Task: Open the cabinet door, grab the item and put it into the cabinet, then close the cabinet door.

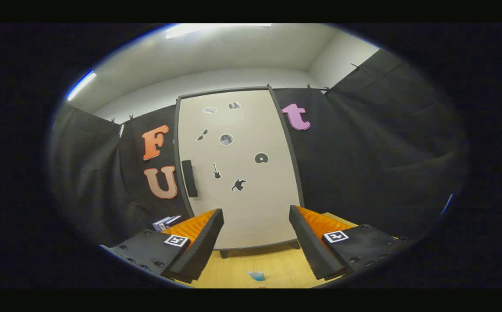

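Gripper [256, 229] fingers spread wide, holding nothing, facing the closed cabinet door [238, 173]. Dark handle [189, 178] sits on door's left edge, beyond the fingers. Best approach, prob.: aim left, narrow onto handle, pull outward. Small blue item [256, 275] lies on table [238, 268] w/ fingers either side.

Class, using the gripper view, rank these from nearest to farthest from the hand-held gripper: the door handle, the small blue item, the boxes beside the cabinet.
Hand-held gripper: open, holding nothing.
1. Small blue item, on the wooden tabletop between the fingers.
2. Boxes, beyond one finger, beside the cabinet's foot.
3. Door handle, higher on the closed door.
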Action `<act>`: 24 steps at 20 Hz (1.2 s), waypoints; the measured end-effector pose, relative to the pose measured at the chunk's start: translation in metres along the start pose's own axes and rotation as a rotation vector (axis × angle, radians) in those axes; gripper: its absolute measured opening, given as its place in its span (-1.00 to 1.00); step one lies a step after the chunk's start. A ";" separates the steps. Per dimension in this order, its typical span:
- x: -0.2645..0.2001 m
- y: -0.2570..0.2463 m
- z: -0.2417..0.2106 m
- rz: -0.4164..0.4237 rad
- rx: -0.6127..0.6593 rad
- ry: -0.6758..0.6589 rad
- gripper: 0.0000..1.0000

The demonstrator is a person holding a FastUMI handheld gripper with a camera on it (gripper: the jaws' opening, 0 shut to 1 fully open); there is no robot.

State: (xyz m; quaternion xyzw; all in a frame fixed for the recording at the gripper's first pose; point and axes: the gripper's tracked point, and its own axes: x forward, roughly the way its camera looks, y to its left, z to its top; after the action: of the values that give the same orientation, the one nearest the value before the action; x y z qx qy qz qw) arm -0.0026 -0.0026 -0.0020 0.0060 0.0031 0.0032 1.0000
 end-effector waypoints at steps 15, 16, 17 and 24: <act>0.071 0.082 0.019 0.126 -0.040 0.013 0.95; 0.083 0.095 0.023 0.144 -0.047 0.009 0.95; 0.099 0.106 0.025 0.156 -0.052 0.005 0.95; 0.192 0.167 0.026 0.196 -0.082 0.039 0.96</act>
State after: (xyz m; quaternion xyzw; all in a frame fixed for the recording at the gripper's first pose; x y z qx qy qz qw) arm 0.1888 0.1653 0.0253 -0.0346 0.0219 0.1011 0.9940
